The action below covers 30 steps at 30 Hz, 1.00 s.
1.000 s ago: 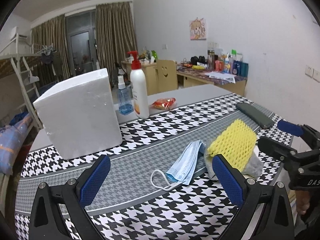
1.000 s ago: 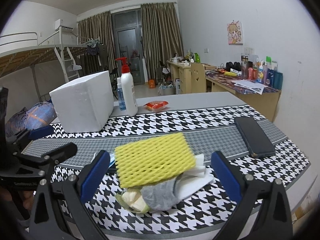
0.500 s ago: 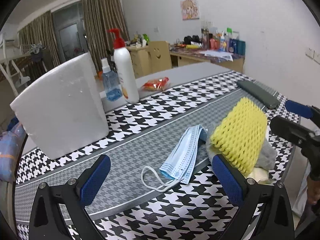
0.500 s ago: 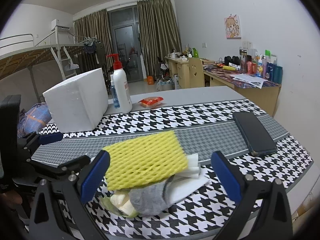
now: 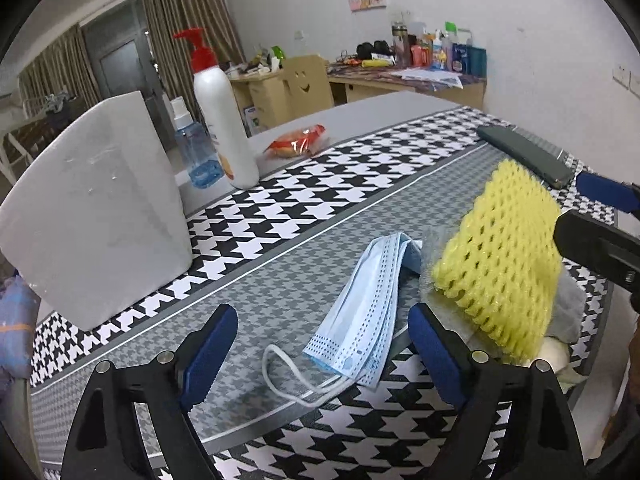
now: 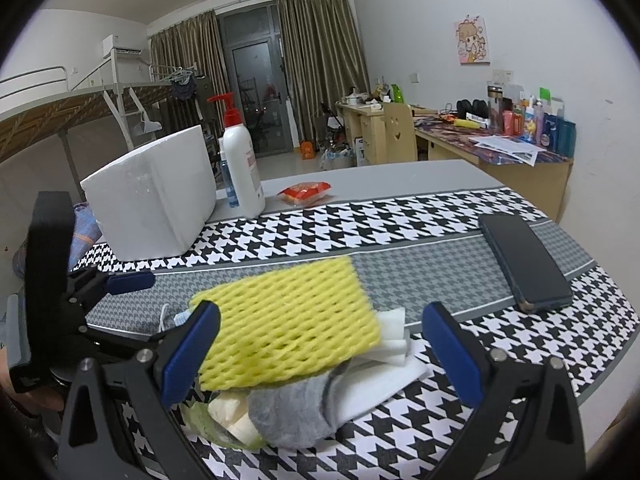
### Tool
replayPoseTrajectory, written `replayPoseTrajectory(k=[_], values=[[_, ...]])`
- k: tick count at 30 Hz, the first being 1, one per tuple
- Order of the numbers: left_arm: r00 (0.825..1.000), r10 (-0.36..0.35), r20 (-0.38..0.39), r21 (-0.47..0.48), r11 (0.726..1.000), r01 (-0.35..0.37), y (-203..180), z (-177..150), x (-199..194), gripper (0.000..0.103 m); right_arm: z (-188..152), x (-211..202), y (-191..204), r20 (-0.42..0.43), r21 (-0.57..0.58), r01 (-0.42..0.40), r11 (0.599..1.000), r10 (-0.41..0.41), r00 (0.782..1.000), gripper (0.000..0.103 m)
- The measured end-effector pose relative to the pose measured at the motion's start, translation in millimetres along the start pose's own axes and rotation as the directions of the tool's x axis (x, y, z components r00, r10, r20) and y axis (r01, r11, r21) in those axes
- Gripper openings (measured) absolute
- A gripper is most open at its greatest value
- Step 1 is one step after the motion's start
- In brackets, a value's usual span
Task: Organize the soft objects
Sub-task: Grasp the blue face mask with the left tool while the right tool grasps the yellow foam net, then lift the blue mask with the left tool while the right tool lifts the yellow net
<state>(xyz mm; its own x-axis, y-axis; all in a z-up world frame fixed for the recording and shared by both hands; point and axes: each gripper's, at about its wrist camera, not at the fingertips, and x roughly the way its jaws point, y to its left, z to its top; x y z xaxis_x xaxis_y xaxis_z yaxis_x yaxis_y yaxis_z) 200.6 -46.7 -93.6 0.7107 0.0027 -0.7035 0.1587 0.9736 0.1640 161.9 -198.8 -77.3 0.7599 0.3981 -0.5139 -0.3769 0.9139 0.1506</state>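
Note:
A yellow foam net (image 6: 286, 320) lies on top of a pile with a grey sock (image 6: 296, 404), white tissue (image 6: 396, 336) and a pale green item (image 6: 208, 424) near the table's front edge. It also shows in the left wrist view (image 5: 504, 256). A blue face mask (image 5: 360, 316) lies left of the pile with its ear loop (image 5: 296, 384) toward me. My left gripper (image 5: 320, 360) is open, low over the mask. My right gripper (image 6: 320, 354) is open, its fingers on either side of the pile.
A white foam box (image 5: 88, 208) stands at the left. A pump bottle (image 5: 224, 120), a small blue spray bottle (image 5: 194, 152) and a red snack packet (image 5: 298, 144) stand behind it. A dark phone (image 6: 520, 260) lies at the right on the houndstooth cloth (image 5: 304, 208).
My left gripper has moved down and forward toward the mask. My right gripper has moved closer to the pile, so the yellow net fills more of the view.

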Motion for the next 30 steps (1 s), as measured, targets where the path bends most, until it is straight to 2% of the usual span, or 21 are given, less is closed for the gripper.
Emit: replayPoseTrajectory(k=[3, 6, 8, 10, 11, 13, 15, 17, 19, 23, 25, 27, 28, 30], values=[[1.0, -0.01, -0.01, 0.013, 1.0, 0.01, -3, 3, 6, 0.083, 1, 2, -2, -0.007, -0.001, -0.015, 1.0, 0.015, 1.0, 0.102], [0.999, -0.032, -0.04, 0.01, 0.999, 0.032, -4, 4, 12, 0.071, 1, 7, -4, -0.023, 0.002, -0.031, 1.0, 0.031, 0.999, 0.102], [0.997, -0.049, -0.053, 0.011, 0.999, 0.049, -5, 4, 16, 0.067, 1, 10, -5, -0.034, 0.005, -0.049, 0.999, 0.049, 0.998, 0.102], [0.997, -0.054, -0.062, 0.012, 0.998, 0.055, -5, 3, 19, 0.056, 0, 11, -5, -0.038, -0.004, -0.056, 0.998, 0.056, 0.998, 0.102], [0.995, -0.066, -0.07, 0.009, 0.998, 0.066, -5, 3, 21, 0.054, 0, 12, -5, -0.039, -0.008, -0.061, 0.998, 0.06, 0.997, 0.102], [0.994, -0.087, -0.07, -0.002, 0.996, 0.087, -4, 4, 21, 0.04, -1, 12, -5, -0.04, -0.01, -0.074, 0.997, 0.074, 0.997, 0.1], [0.993, -0.092, -0.067, 0.001, 0.996, 0.093, -5, 3, 21, 0.038, -1, 12, -4, -0.047, -0.015, -0.092, 0.996, 0.092, 0.995, 0.097], [0.993, -0.101, -0.067, 0.003, 0.995, 0.102, -5, 4, 21, 0.03, -1, 12, -3, -0.05, -0.02, -0.11, 0.994, 0.109, 0.993, 0.093], [0.992, -0.104, -0.068, -0.004, 0.995, 0.104, -4, 4, 21, 0.023, -1, 12, -2, -0.057, -0.022, -0.116, 0.993, 0.114, 0.992, 0.083], [0.991, -0.116, -0.068, -0.019, 0.993, 0.115, -2, 3, 22, 0.018, -2, 14, -5, -0.081, -0.001, -0.131, 0.991, 0.13, 0.988, 0.066], [0.991, -0.119, -0.063, -0.024, 0.993, 0.118, -2, 2, 20, 0.015, -3, 16, -7, -0.097, 0.016, -0.131, 0.991, 0.132, 0.986, 0.054], [0.99, -0.131, -0.06, -0.024, 0.991, 0.13, -3, 2, 18, 0.012, -4, 16, -10, -0.103, 0.028, -0.123, 0.992, 0.126, 0.987, 0.051], [0.989, -0.135, -0.058, -0.021, 0.991, 0.134, -4, 1, 17, 0.011, -4, 15, -10, -0.104, 0.031, -0.123, 0.992, 0.126, 0.987, 0.043], [0.99, -0.134, -0.054, -0.016, 0.991, 0.133, -5, 1, 15, 0.011, -5, 14, -12, -0.11, 0.037, -0.128, 0.991, 0.132, 0.985, 0.041]])
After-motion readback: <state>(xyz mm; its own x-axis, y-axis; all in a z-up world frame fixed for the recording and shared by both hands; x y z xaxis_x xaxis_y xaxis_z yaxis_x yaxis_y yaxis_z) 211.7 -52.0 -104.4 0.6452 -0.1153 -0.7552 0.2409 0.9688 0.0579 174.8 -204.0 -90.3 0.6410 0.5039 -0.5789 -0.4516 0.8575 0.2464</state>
